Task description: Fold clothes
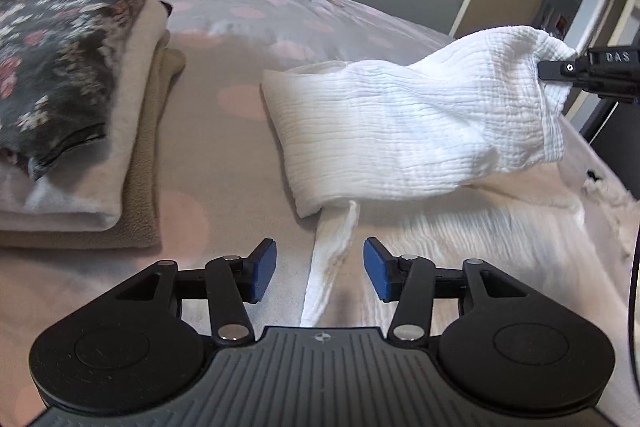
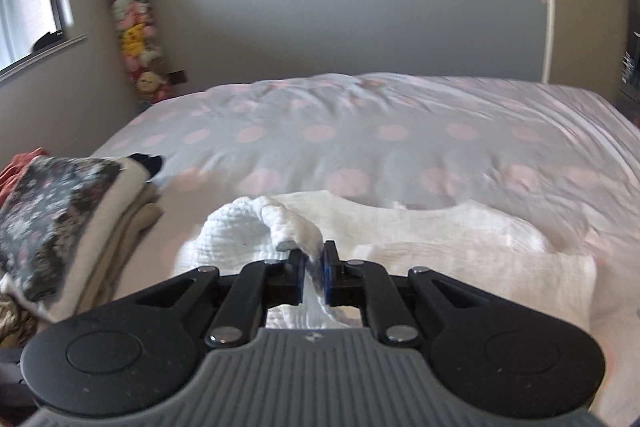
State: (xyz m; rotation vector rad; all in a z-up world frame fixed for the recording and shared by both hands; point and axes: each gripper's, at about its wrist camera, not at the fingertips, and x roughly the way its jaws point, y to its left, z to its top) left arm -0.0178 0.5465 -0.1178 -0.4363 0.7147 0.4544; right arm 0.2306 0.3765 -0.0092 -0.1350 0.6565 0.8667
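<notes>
White garment (image 1: 408, 131) lies spread on the bed (image 1: 224, 155), one side lifted and folded over toward its middle, a thin strip of it trailing down toward the camera. Right gripper (image 2: 313, 269) has its fingers clamped on a bunched edge of that cloth (raised off the bed). Left gripper (image 1: 320, 269) hovers over the trailing strip, fingers apart and touching nothing. At the left sits a stack of folded clothes (image 1: 68, 115) with a dark floral piece on top
</notes>
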